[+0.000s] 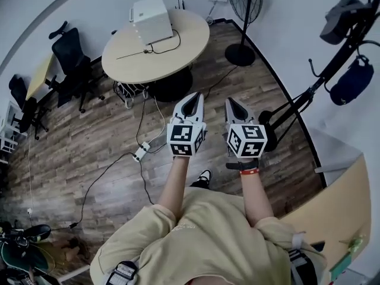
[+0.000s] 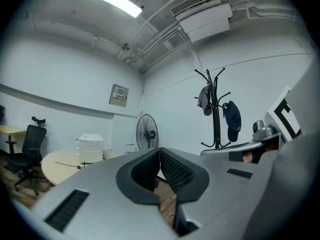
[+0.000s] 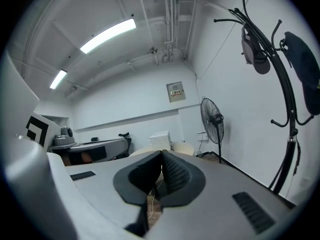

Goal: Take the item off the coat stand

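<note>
Head view: left gripper and right gripper are held out side by side over the wood floor, with the coat stand off to the right. A navy cap and a grey cap hang from hooks near its top.

Left gripper view: jaws pressed together, nothing in them.

Right gripper view: same deal, closed and empty.

Looks like the approach step. Next up is reaching over, opening, and lifting a cap off its hook. No readable writing anywhere.
</note>
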The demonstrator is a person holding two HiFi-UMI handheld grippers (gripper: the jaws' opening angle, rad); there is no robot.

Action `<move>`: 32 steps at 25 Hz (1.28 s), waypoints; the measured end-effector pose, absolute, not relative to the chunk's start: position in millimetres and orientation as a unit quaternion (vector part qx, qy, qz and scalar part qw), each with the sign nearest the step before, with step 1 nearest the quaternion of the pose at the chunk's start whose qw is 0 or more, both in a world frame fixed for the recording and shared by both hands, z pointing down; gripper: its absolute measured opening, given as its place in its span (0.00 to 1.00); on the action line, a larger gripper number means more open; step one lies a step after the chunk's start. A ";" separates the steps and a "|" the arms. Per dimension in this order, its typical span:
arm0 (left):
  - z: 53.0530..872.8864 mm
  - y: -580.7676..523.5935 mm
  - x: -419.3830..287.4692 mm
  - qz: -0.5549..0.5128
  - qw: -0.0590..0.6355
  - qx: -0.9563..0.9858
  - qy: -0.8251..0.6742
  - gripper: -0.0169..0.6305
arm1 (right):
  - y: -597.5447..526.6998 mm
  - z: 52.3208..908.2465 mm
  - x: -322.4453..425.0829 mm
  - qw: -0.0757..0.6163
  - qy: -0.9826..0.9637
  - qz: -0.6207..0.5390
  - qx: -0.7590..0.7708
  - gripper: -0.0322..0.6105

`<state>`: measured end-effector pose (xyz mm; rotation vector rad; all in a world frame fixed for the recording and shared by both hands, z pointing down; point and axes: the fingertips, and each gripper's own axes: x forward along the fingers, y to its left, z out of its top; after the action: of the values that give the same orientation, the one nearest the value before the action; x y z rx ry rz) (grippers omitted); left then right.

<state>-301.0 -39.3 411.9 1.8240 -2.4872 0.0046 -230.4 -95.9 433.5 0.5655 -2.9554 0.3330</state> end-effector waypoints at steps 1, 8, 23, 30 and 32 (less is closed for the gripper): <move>411.3 -52.4 -300.4 0.003 0.029 0.602 -0.798 0.06 | -106.0 432.1 -228.9 0.055 -0.973 0.110 0.197 0.08; 415.4 -144.5 -266.3 0.018 0.030 0.688 -0.725 0.06 | -172.7 434.7 -185.9 0.047 -0.944 0.110 0.307 0.08; 411.3 -268.7 -115.1 0.017 0.020 0.848 -0.530 0.06 | -262.2 427.9 -23.0 0.011 -0.830 0.109 0.547 0.08; 406.9 -289.6 -65.7 0.022 0.018 0.884 -0.467 0.06 | -272.1 423.8 33.7 -0.001 -0.783 0.116 0.611 0.08; 405.3 -302.2 -46.1 0.022 0.015 0.891 -0.453 0.06 | -282.3 425.8 52.7 0.002 -0.777 0.121 0.618 0.08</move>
<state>-46.1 -302.2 405.3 2.7729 -1.4112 0.0670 52.7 -282.3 425.8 1.9383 -2.4390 0.3801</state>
